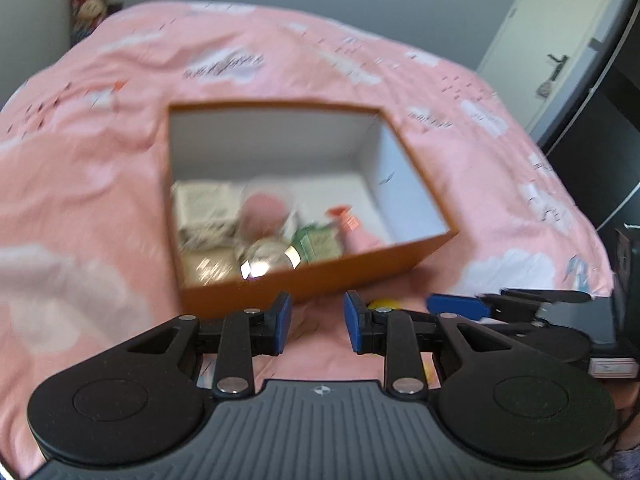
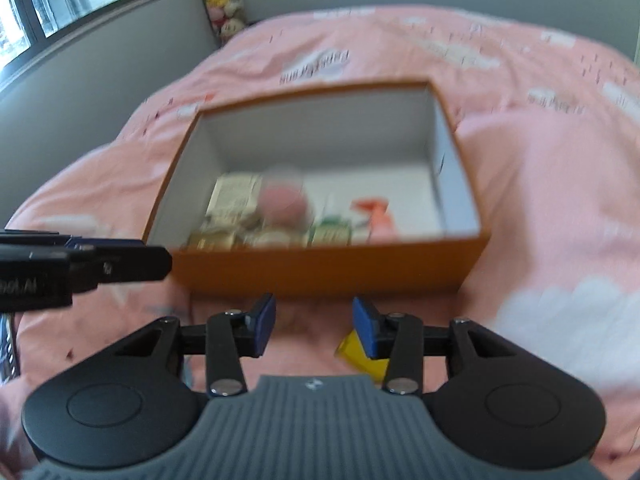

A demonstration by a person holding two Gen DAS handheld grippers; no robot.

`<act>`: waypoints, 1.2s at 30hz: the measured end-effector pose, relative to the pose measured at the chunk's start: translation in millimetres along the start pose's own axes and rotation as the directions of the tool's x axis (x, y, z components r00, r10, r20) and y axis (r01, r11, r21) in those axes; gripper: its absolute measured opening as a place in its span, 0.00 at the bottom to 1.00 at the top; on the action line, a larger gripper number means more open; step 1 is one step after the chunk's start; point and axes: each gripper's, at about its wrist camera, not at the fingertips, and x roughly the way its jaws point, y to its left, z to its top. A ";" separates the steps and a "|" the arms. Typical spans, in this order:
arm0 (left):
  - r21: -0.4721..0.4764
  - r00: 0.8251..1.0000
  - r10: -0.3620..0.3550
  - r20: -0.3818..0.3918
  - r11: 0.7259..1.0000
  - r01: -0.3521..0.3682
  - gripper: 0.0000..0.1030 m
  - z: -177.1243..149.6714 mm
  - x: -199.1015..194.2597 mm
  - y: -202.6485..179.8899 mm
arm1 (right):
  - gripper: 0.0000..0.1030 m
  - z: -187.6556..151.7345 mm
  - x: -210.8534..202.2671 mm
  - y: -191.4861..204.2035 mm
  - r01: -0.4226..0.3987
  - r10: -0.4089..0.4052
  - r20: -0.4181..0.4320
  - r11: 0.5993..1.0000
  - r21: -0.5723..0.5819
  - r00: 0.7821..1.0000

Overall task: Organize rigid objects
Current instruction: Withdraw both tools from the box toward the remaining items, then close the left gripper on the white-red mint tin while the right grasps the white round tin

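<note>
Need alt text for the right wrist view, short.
An open orange box with a white interior sits on a pink cloud-print bedspread, with blurred small items along its near wall. The right gripper fills the foreground, jaws apart and empty; a yellow object lies on the bedspread beneath it. The left gripper reaches in from the left edge.

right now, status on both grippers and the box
Left gripper and right gripper both open, empty. Orange box on the bed, several items inside. Yellow item outside, by right gripper.
</note>
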 end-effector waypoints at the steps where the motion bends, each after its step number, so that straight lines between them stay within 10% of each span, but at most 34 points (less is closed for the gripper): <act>1: -0.012 1.000 0.009 -0.021 1.000 -0.009 0.31 -4.9 1.5 6.2 | 0.42 -5.4 2.2 2.1 -0.013 0.013 -0.022 1.000 0.002 1.000; 11: -0.042 0.968 -0.018 -0.249 0.999 0.007 0.34 -54.9 12.7 33.3 | 0.42 -35.0 29.7 21.4 -0.149 0.153 -0.218 0.988 0.032 0.964; 24: -0.100 0.920 -0.054 -0.388 0.995 0.017 0.57 -86.1 45.2 31.4 | 0.48 -48.8 50.6 27.7 -0.147 0.139 -0.321 0.989 -0.001 0.937; 36: -0.064 0.935 -0.073 -0.348 0.996 0.053 0.19 -85.3 41.4 21.7 | 0.49 -53.5 62.5 36.4 -0.098 0.062 -0.382 0.992 -0.076 0.922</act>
